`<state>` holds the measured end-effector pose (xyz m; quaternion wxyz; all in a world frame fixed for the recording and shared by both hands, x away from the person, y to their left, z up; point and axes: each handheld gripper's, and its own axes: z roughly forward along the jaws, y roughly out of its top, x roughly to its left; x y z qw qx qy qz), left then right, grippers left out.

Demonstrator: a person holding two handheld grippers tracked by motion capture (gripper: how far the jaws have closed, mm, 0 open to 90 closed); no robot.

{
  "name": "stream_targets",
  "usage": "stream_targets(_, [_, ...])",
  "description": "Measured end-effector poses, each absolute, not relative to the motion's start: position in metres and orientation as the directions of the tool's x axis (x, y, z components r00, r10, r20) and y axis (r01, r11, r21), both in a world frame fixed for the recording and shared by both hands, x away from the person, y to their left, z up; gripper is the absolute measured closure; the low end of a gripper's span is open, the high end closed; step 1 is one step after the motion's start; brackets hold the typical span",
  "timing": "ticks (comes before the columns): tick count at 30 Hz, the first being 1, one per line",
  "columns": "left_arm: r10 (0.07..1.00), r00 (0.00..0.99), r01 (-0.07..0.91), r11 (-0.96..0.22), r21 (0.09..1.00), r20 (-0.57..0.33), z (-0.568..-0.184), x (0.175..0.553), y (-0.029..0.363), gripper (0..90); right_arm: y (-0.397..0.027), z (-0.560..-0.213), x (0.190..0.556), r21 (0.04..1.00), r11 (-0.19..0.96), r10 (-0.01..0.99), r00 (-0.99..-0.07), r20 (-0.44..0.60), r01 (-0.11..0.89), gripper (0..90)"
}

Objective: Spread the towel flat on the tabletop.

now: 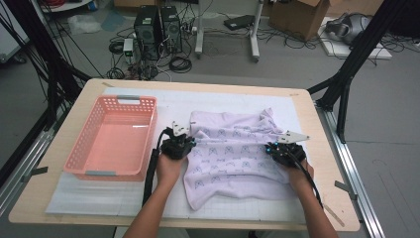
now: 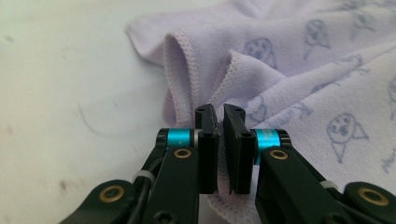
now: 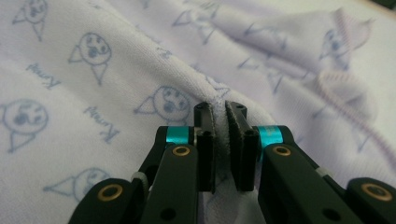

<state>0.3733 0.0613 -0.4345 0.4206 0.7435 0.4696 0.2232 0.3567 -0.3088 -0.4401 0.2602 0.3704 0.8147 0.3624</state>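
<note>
Towel lies rumpled on the table beside a pink basket, soft, light, floppy; I judge hemmed edges grip best, left gripper and right gripper both clamped on folds.

Pale lilac towel with blue cartoon faces; salmon-pink basket; black tools with turquoise bands.

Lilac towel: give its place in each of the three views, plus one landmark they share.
High view: the lilac towel lies rumpled right of the pink basket, both grippers at its side edges.
Left gripper view: its hemmed edge fills the upper right, pinched in the jaws.
Right gripper view: a raised fold runs into the jaws.
Shared landmark: its printed blue cartoon faces.
</note>
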Motion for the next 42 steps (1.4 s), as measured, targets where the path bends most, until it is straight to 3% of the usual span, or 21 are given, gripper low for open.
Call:
stream_targets(4, [0.891, 0.438, 0.494, -0.125, 0.861, -0.122, -0.435, 0.378, 0.059, 78.9, -0.306, -0.436, 0.369, 0.802, 0.433, 0.834, -0.520, -0.184, 0.411, 81.1])
stream_targets(7, [0.858, 0.485, 0.508, -0.120, 0.853, -0.169, -0.433, 0.369, 0.062, 50.8, -0.307, -0.430, 0.369, 0.809, 0.393, 0.855, -0.497, -0.147, 0.438, 66.3])
stream_targets(10, [0.835, 0.526, 0.485, -0.135, 0.864, -0.165, -0.432, 0.352, 0.066, 42.5, -0.317, -0.422, 0.358, 0.824, 0.347, 0.861, -0.501, -0.089, 0.448, 56.0])
stream_targets(13, [0.811, 0.554, 0.478, -0.125, 0.870, -0.188, -0.431, 0.336, 0.071, 40.1, -0.328, -0.414, 0.344, 0.843, 0.299, 0.856, -0.517, -0.029, 0.448, 51.6])
stream_targets(21, [0.750, 0.612, 0.481, -0.103, 0.871, -0.249, -0.436, 0.293, 0.093, 38.8, -0.369, -0.401, 0.291, 0.887, 0.173, 0.855, -0.512, 0.080, 0.427, 51.5])
stream_targets(27, [0.693, 0.665, 0.559, -0.216, 0.801, -0.277, -0.452, 0.273, 0.084, 40.5, -0.380, -0.420, 0.269, 0.826, 0.250, 0.832, -0.548, 0.085, 0.506, 51.5])
stream_targets(29, [0.707, 0.672, 0.542, -0.266, 0.797, -0.222, -0.452, 0.270, 0.077, 42.9, -0.380, -0.427, 0.266, 0.797, 0.273, 0.824, -0.559, 0.096, 0.539, 49.9])
stream_targets(30, [0.711, 0.670, 0.546, -0.278, 0.790, -0.213, -0.452, 0.270, 0.074, 49.9, -0.379, -0.430, 0.265, 0.781, 0.290, 0.826, -0.557, 0.087, 0.553, 49.4])
stream_targets(32, [0.750, 0.650, 0.519, -0.320, 0.793, -0.122, -0.451, 0.269, 0.072, 75.2, -0.379, -0.438, 0.266, 0.761, 0.302, 0.829, -0.553, 0.088, 0.574, 49.5])
stream_targets(33, [0.755, 0.643, 0.528, -0.315, 0.789, -0.129, -0.451, 0.273, 0.073, 87.6, -0.378, -0.441, 0.267, 0.755, 0.307, 0.829, -0.552, 0.086, 0.580, 50.0])
stream_targets(36, [0.818, 0.566, 0.538, -0.272, 0.798, -0.104, -0.449, 0.283, 0.080, 88.4, -0.373, -0.447, 0.269, 0.739, 0.323, 0.833, -0.549, 0.075, 0.591, 53.9])
stream_targets(37, [0.832, 0.542, 0.546, -0.239, 0.803, -0.121, -0.449, 0.288, 0.083, 88.6, -0.372, -0.447, 0.269, 0.743, 0.327, 0.836, -0.546, 0.061, 0.584, 59.1])
stream_targets(39, [0.853, 0.512, 0.544, -0.229, 0.807, -0.103, -0.449, 0.295, 0.086, 89.1, -0.369, -0.446, 0.273, 0.741, 0.334, 0.829, -0.556, 0.064, 0.583, 85.1])
stream_targets(40, [0.870, 0.491, 0.534, -0.249, 0.808, -0.057, -0.450, 0.298, 0.087, 89.9, -0.365, -0.445, 0.274, 0.740, 0.350, 0.831, -0.555, 0.038, 0.575, 85.6])
stream_targets(42, [0.889, 0.444, 0.569, -0.184, 0.801, -0.111, -0.451, 0.304, 0.095, 89.9, -0.360, -0.444, 0.277, 0.748, 0.358, 0.856, -0.517, -0.024, 0.558, 85.8])
